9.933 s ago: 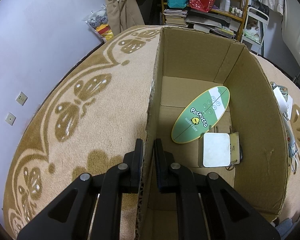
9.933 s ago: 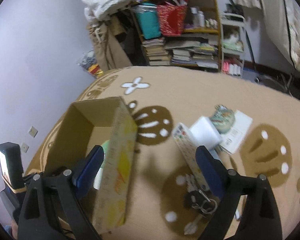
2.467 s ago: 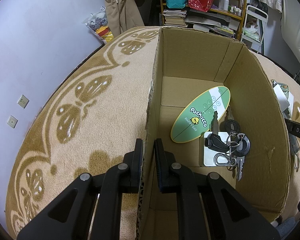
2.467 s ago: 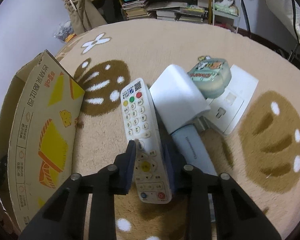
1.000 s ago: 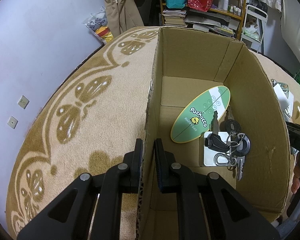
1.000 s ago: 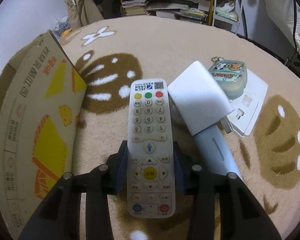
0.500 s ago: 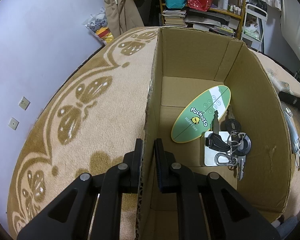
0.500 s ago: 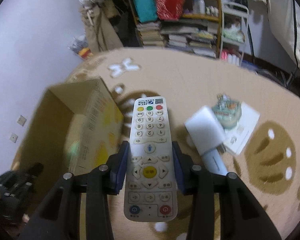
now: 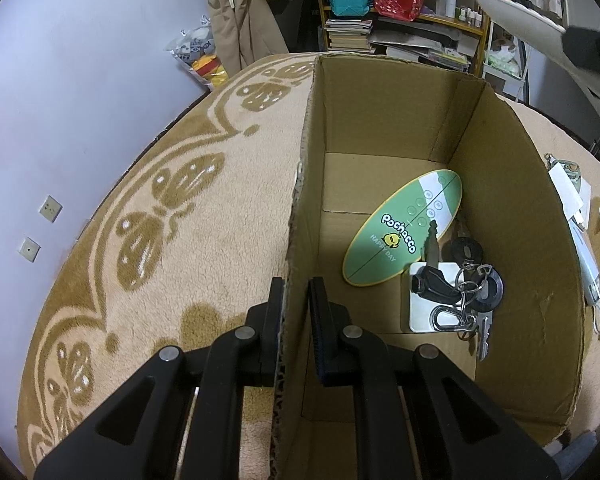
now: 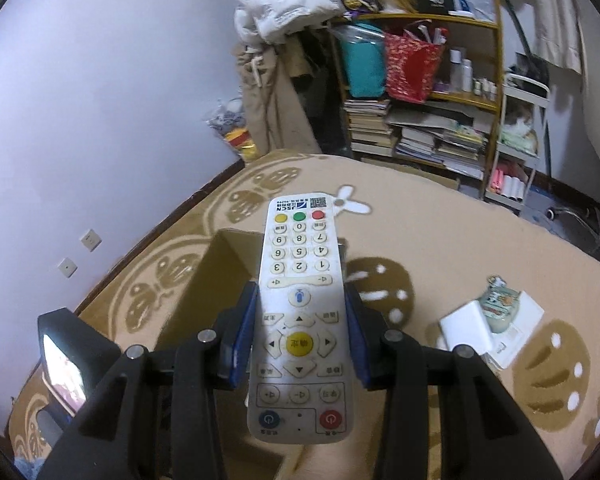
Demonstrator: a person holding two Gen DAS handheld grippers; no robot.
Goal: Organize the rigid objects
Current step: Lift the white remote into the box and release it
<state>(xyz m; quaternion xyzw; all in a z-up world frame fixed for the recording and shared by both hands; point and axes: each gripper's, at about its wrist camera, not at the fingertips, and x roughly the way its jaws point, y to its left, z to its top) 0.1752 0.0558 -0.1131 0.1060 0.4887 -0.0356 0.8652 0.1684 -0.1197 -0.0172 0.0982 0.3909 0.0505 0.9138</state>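
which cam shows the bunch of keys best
The left wrist view. It looks down into the cardboard box, where the bunch of keys lies in full on a white square pad, beside the green oval board. In the right wrist view the remote held in the right tongs hides the box interior, so no keys show.

White remote (image 10: 300, 312), yellow centre button; beige carpet (image 9: 180, 208), seemingly brown butterflies.
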